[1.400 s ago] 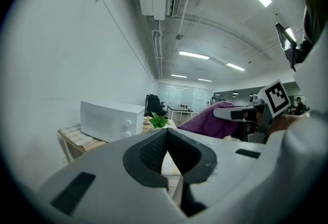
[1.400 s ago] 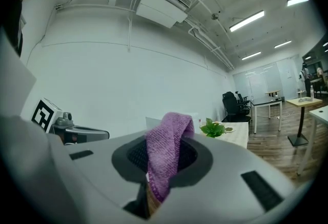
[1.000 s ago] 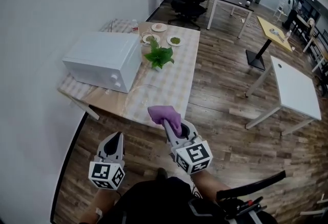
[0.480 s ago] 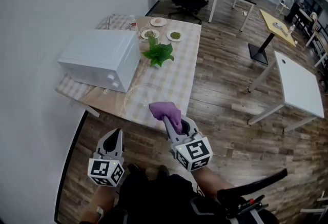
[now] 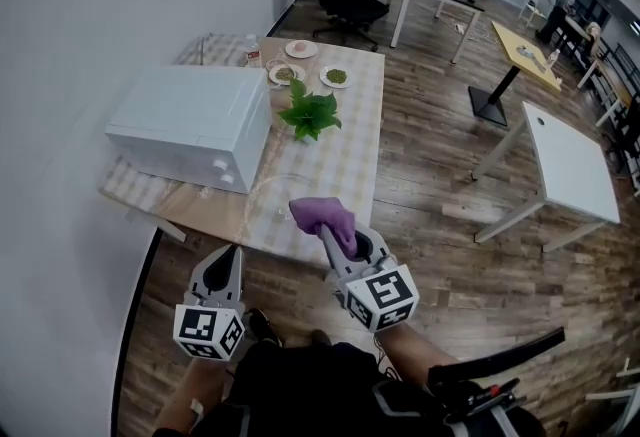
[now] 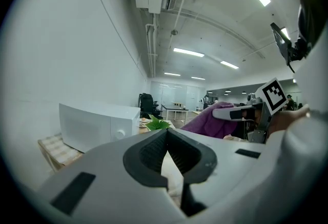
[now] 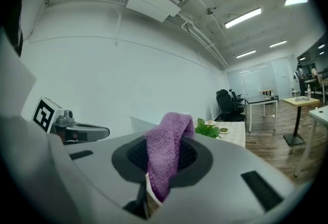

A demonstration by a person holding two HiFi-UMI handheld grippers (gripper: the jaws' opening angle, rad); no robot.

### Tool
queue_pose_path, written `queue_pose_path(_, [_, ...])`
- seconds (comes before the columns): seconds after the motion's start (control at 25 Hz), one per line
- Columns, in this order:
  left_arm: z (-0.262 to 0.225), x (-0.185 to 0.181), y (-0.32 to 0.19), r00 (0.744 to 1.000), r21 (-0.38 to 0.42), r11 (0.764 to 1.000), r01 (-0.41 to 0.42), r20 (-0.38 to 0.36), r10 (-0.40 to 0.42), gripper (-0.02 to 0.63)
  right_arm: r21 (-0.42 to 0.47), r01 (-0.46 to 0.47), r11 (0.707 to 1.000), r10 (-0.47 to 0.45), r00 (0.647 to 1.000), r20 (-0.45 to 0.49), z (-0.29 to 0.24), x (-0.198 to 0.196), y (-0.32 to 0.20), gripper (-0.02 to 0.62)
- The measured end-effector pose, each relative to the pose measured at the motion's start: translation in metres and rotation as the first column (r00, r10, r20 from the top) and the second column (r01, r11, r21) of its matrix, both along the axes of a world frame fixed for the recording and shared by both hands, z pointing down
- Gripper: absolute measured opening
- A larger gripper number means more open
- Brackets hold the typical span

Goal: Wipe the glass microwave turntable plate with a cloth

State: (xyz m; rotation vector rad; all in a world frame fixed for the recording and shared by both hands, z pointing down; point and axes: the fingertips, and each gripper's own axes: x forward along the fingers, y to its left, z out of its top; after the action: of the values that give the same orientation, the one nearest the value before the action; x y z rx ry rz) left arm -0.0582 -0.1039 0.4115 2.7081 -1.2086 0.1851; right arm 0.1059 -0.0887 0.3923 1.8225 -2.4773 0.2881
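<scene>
The glass turntable plate (image 5: pixel 274 193) lies faint and see-through on the checked tablecloth, near the table's front edge beside the white microwave (image 5: pixel 190 123). My right gripper (image 5: pixel 328 231) hangs just before that edge, shut on a purple cloth (image 5: pixel 322 215) that drapes over its tips; in the right gripper view the purple cloth (image 7: pixel 166 154) fills the jaws. My left gripper (image 5: pixel 229 263) is lower and to the left, off the table over the floor, its jaws closed on nothing. From the left gripper view the purple cloth (image 6: pixel 209 121) shows to the right.
A green potted plant (image 5: pixel 309 112) stands mid-table, with small dishes (image 5: pixel 300 49) of food behind it. The table (image 5: pixel 135 187) stands against the white wall on the left. Wooden floor, office chairs and other tables (image 5: pixel 562 165) lie to the right and beyond.
The head view has shifted slightly and the table sits a bit further left in it. Both grippers keep nearly the same pose, and the cloth stays held.
</scene>
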Motion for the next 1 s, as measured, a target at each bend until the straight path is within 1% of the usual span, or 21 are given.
queue_pose_path(0.12, [0.003,-0.01,-0.017,1.0,-0.019,1.0,-0.022,-0.023,0.021,0.009,-0.004,-0.03,1.0,0.03,0.999,-0.026,-0.001,-0.008,-0.016,0.054])
queue_pose_path(0.28, [0.008,-0.02,-0.035,0.995,-0.018,0.995,-0.098,-0.002,0.098,0.008,-0.01,-0.062,0.998,0.061,0.997,-0.041,-0.003,-0.02,-0.035,0.054])
queue_pose_path(0.4, [0.011,-0.028,-0.053,0.992,-0.025,0.991,-0.128,-0.002,0.128,0.008,-0.007,-0.082,0.997,0.082,0.995,-0.056,-0.004,-0.027,-0.052,0.054])
queue_pose_path(0.48, [0.014,-0.032,-0.065,0.991,-0.029,0.99,-0.135,-0.005,0.135,0.009,-0.008,-0.1,0.995,0.099,0.993,-0.066,-0.002,-0.031,-0.063,0.054])
queue_pose_path(0.64, [0.015,-0.044,-0.087,0.992,-0.024,0.992,-0.123,-0.023,0.122,0.009,-0.019,-0.132,0.991,0.13,0.988,-0.083,0.002,-0.037,-0.081,0.054])
queue_pose_path(0.88, [0.02,-0.048,-0.106,0.983,-0.025,0.984,-0.179,-0.035,0.178,0.008,-0.03,-0.161,0.987,0.156,0.98,-0.124,0.005,-0.041,-0.103,0.054])
queue_pose_path(1.0, [0.031,-0.049,-0.114,0.983,-0.029,0.983,-0.182,-0.016,0.182,0.009,-0.025,-0.16,0.987,0.155,0.978,-0.137,0.008,-0.039,-0.115,0.054])
